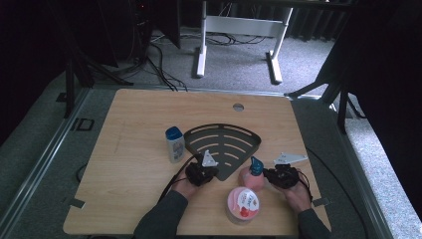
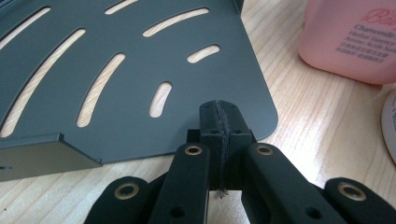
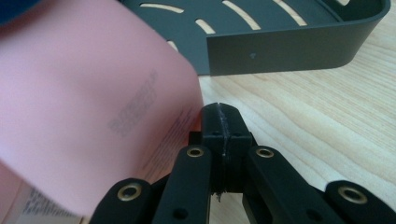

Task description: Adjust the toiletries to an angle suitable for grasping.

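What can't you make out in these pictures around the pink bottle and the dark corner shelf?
- Pink bottle: label print blurred in the right gripper view, too close to the camera; its top is cut off by the frame's upper edge.
- Pink bottle in the left gripper view: only a lower corner shows, cut off by the edge.
- Round pink-lidded tub: lid print too small in the high view.
- Dark corner shelf: far rim cut off by the upper edge.

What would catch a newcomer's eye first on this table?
Probably the dark slotted corner shelf lying mid-table, and the pink bottle with a blue cap just right of its near tip. Each gripper, left gripper and right gripper, sits close by with jaws shut and empty.
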A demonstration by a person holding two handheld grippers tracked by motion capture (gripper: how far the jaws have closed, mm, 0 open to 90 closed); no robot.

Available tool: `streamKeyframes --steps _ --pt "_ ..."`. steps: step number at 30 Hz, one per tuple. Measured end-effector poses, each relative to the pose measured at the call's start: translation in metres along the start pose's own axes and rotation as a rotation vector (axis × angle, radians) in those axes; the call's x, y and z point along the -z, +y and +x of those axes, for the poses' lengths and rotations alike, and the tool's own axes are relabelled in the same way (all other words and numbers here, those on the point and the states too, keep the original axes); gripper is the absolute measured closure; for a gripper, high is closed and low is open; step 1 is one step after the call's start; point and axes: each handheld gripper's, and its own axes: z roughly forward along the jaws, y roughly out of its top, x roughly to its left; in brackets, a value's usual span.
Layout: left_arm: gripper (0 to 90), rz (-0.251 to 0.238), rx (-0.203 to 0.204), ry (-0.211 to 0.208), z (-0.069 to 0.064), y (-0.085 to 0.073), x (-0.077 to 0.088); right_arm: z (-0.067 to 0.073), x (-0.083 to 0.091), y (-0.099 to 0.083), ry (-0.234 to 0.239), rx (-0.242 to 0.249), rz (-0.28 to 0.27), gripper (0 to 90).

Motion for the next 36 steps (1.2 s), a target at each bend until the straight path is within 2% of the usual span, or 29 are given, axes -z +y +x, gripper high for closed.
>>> streamKeyframes --steps 9,18,30,36 --pt "90.0 0.000 0.008 -0.010 0.001 0.000 -0.002 -0.001 0.004 -0.001 0.043 0.005 0.017 90.0" --pt "90.0 -0.002 0.011 -0.018 0.002 0.000 -0.003 0.008 -0.007 0.005 0.088 0.029 0.013 90.0" --pt "90.0 -0.007 0.017 -0.020 0.002 0.000 -0.003 0.025 -0.025 0.017 0.129 0.063 0.015 90.0" --pt "90.0 -0.005 0.016 -0.022 0.002 0.000 -0.003 0.037 -0.035 0.023 0.168 0.088 0.022 90.0"
